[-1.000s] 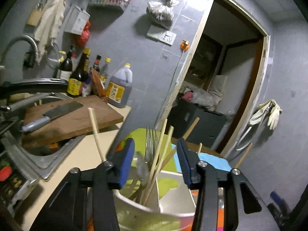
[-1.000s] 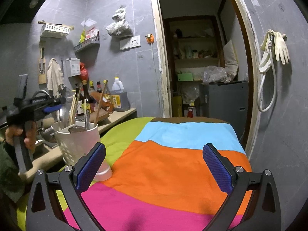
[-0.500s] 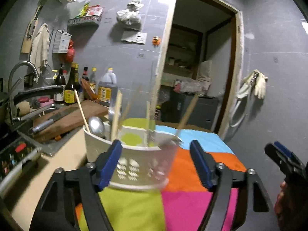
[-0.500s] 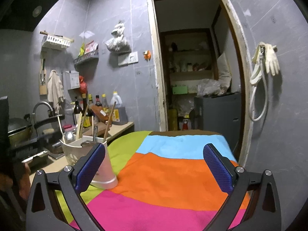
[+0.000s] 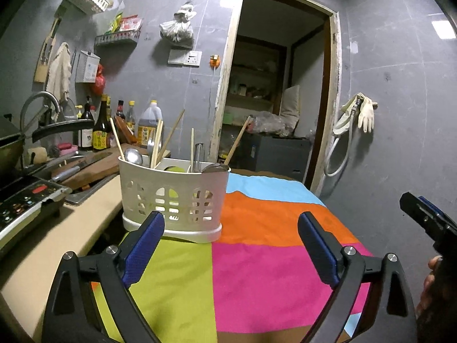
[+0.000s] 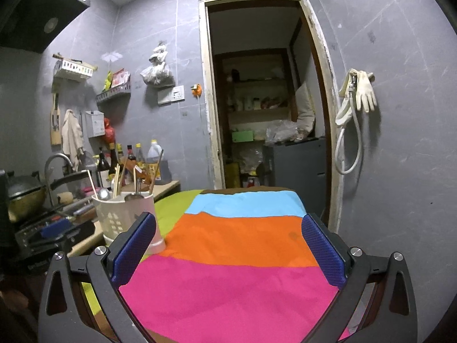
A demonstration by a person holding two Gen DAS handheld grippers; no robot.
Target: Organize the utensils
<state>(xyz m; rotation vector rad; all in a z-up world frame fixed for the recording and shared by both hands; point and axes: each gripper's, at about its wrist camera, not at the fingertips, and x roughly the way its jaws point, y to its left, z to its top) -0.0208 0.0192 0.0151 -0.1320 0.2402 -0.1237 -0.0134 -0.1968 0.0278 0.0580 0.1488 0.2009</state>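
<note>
The left gripper (image 5: 231,238) hangs with its jaws spread wide and empty, and the right gripper (image 6: 228,243) is likewise agape over the striped cloth (image 6: 234,285). The white caddy (image 5: 174,197) stands upright on the cloth's left edge beside the counter (image 5: 57,245), just beyond the left gripper, holding chopsticks (image 5: 168,140) and a ladle (image 5: 132,155).

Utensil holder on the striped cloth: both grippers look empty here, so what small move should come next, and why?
Probably pull both grippers back and stop. The utensil holder stands upright on the striped cloth with chopsticks and a ladle inside. The left gripper and right gripper are open and hold nothing, and no loose utensils show on the cloth.
</note>
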